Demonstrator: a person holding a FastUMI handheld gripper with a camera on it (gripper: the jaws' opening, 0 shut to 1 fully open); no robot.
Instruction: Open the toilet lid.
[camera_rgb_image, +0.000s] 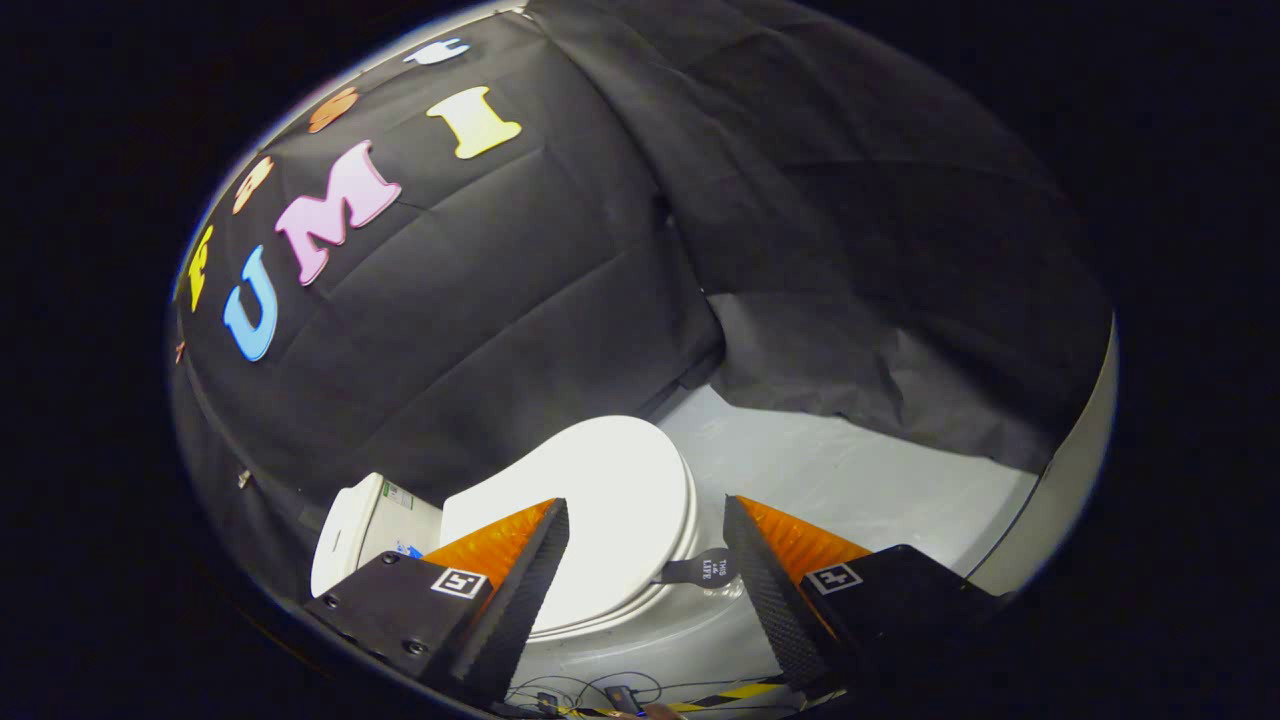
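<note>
A white toilet stands on the pale floor, with its lid (610, 500) lying flat and closed on the seat. Its tank (365, 525) is behind it, beside my left finger. A small dark strap tab (700, 570) hangs from the lid's front rim, just ahead of my right finger. My gripper (645, 515) is open and hovers above the toilet, its fingers spread wide with the lid's front part seen between them. Nothing is held between the fingers.
Black cloth walls close in behind and to the right of the toilet. The pale floor (860, 470) stretches beyond the right finger. Thin cables and yellow-black tape (740, 692) lie on the floor near the bowl's base.
</note>
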